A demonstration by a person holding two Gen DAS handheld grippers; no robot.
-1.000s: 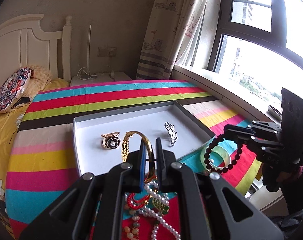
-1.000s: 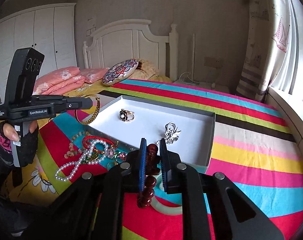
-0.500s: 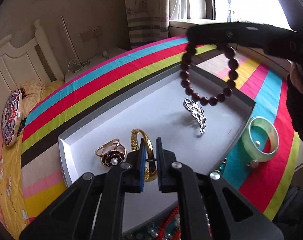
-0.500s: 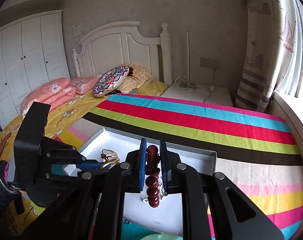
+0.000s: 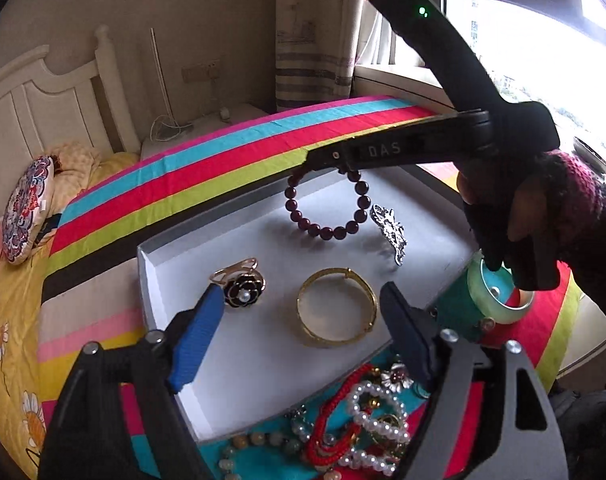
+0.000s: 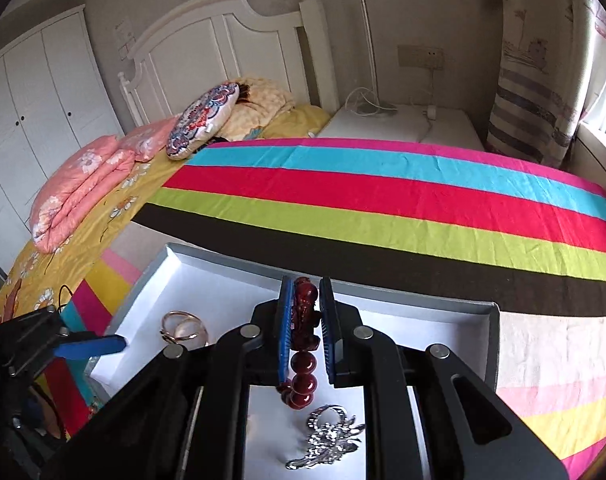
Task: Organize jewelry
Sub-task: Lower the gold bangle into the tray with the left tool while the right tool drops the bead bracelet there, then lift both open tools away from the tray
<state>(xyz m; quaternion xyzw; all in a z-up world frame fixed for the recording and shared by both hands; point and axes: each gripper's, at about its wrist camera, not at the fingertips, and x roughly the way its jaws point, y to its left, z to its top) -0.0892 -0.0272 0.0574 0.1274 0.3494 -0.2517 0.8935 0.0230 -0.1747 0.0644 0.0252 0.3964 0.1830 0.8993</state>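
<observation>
My right gripper (image 6: pixel 306 322) pinches the bead bracelet (image 5: pixel 327 210), which hangs straight below it over the tray (image 5: pixel 263 360); my left gripper (image 5: pixel 299 332) gapes wide, empty.

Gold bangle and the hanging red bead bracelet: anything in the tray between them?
Nothing: the left wrist view shows only bare white tray floor between gold bangle and bead bracelet.

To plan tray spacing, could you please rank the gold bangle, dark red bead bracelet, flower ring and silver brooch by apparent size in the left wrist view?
1-2. gold bangle and dark red bead bracelet: alike; the bangle is nearer.
3. flower ring.
4. silver brooch, close to the ring.
</observation>
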